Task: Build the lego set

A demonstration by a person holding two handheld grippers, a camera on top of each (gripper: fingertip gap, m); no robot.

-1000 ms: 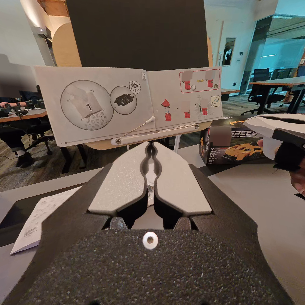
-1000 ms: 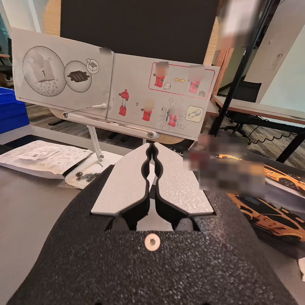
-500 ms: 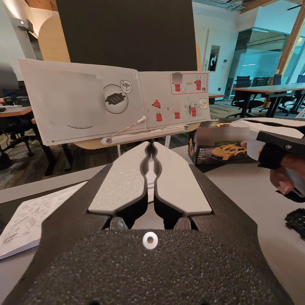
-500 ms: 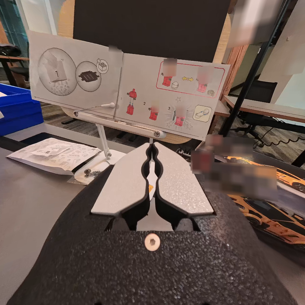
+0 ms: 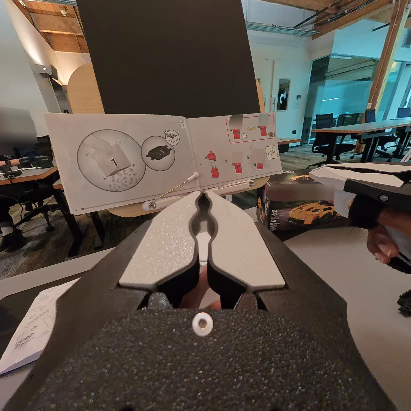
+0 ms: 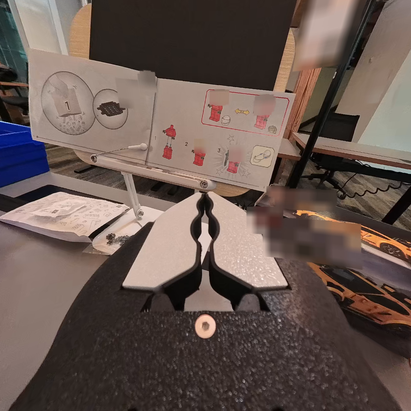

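Office desks and chairs stretch behind our grey surface (image 5: 333, 255). From the left wrist view, our left tongs (image 5: 203, 195) are pinched together, empty, facing the propped instruction booklet (image 5: 138, 155); the set's box (image 5: 295, 211) stands unbuilt. From the right wrist view, our right tongs (image 6: 204, 195) meet, holding nothing; the parts bag (image 6: 64, 213) lies unemptied, so we judge building has barely begun.

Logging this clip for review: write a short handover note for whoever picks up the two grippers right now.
Left gripper: jaws shut, empty, raised above the table.
Right gripper: jaws shut, empty.
Open grey instruction booklet sits on the white stand. White printed paper bag and small clear bag of dark parts lie left of the stand; car-picture box lies right.
Done: nothing assembled in view.
Left: the whole build.
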